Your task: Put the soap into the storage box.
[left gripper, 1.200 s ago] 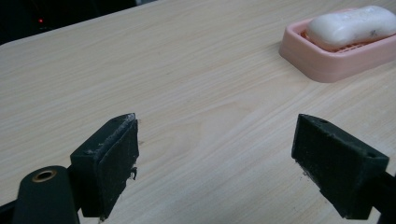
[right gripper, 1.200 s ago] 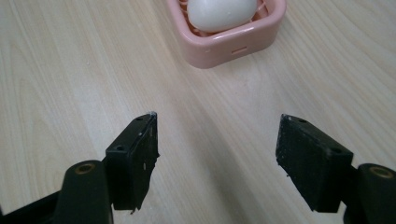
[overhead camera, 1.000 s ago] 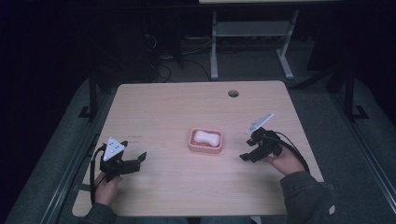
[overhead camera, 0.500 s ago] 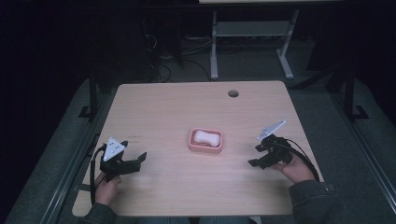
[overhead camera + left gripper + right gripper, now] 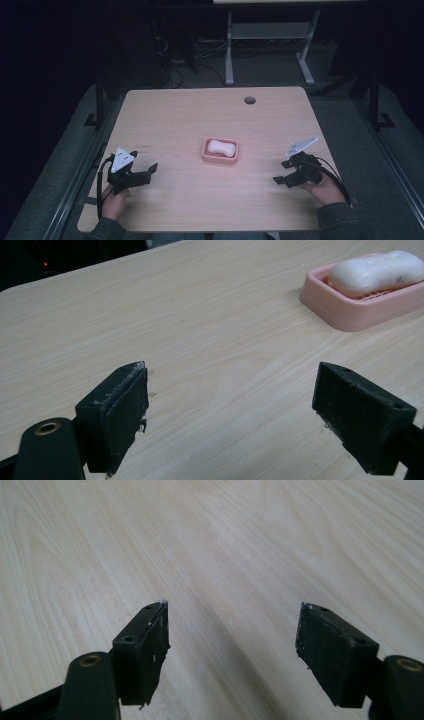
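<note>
My left hand-held gripper [image 5: 142,174] rests near the left front corner of the table [image 5: 190,115], its jaws spread wide with nothing between them. In the left gripper view those jaws frame bare wood, and the pink soap dish [image 5: 357,305] sits ahead and off to one side, well apart from them.

In the middle of the table stands that soap dish [image 5: 220,151], with a white bar of soap [image 5: 221,146] lying flat inside it, between my two hands. I judge the soap to be light and firm, but smooth and rounded, so it could squirt out of flat pads if I squeeze too hard. It narrows a little at the middle, and that waist looks like the best place to take hold, with the jaws across its short width and coming down from above so the dish's rim stays clear. The dish itself looks like rigid, light plastic with a ribbed floor; it could slide on the wood if I nudge it, and I would grip it by one wall.

On the right, my right hand-held gripper [image 5: 281,172] is near the right edge, also wide apart and holding nothing; its own view looks down on plain wood grain.
</note>
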`<state>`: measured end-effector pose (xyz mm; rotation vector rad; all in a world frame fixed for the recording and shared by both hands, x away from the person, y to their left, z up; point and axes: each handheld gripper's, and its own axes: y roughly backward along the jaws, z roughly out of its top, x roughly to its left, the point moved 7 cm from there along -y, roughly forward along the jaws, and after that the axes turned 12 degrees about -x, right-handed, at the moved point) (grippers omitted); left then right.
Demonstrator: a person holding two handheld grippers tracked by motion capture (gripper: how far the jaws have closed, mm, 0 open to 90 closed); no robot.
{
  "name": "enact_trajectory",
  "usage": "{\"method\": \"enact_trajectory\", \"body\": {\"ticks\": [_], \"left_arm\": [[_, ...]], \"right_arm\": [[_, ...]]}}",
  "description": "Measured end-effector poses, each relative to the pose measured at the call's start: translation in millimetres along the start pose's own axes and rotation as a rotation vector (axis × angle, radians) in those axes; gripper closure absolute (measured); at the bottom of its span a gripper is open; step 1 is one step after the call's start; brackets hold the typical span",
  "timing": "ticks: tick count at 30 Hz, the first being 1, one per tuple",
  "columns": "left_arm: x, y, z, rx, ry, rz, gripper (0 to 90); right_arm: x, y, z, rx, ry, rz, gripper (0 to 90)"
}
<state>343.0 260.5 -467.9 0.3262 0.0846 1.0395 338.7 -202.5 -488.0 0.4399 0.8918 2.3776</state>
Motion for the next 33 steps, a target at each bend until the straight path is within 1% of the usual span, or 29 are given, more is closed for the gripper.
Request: {"method": "enact_trajectory", "body": {"ticks": [2,7,10,16,19,22,25,27,28,29,31,33], "left_arm": [[-0.1,-0.2,-0.2,0.001,0.000,-0.001,14.1],[0.1,-0.2,-1.1,0.001,0.003,-0.002,14.1],[0.1,-0.6,-1.0,0.001,0.009,-0.003,14.1],[-0.5,-0.6,-1.1,0.004,0.000,-0.005,14.1],[-1.5,-1.1,-0.8,-0.001,-0.001,-0.009,14.1],[-2.3,-2.2,-1.1,0.002,-0.005,-0.011,14.1],[-2.3,-3.3,-1.6,0.008,-0.007,-0.013,14.1],[-3.1,-4.0,-1.4,0.005,-0.005,-0.014,14.1],[-3.3,-4.1,-1.3,0.006,-0.007,-0.014,14.1],[-3.4,-4.2,-1.3,0.007,-0.009,-0.015,14.1],[-3.5,-4.2,-0.5,0.004,-0.010,-0.014,14.0],[-3.8,-3.9,0.6,-0.001,-0.016,-0.013,14.1]], "right_arm": [[-0.1,2.3,-4.3,-0.002,-0.006,-0.003,28.0],[0.5,8.6,-15.6,-0.021,-0.039,-0.015,27.9],[0.8,11.0,-21.2,-0.035,-0.046,-0.023,28.0],[4.0,17.0,-31.4,-0.052,-0.062,-0.035,28.0],[6.7,20.4,-35.4,-0.061,-0.061,-0.043,28.1],[9.0,23.0,-39.5,-0.078,-0.049,-0.052,28.0],[13.3,24.8,-44.6,-0.102,-0.065,-0.055,27.6],[17.1,26.9,-48.2,-0.098,-0.075,-0.054,27.8],[19.0,28.5,-49.8,-0.091,-0.077,-0.065,27.7],[19.8,29.3,-50.4,-0.094,-0.069,-0.069,27.5],[24.9,32.4,-50.8,-0.103,-0.073,-0.072,27.3],[26.3,33.0,-50.6,-0.111,-0.073,-0.073,26.4]]}}
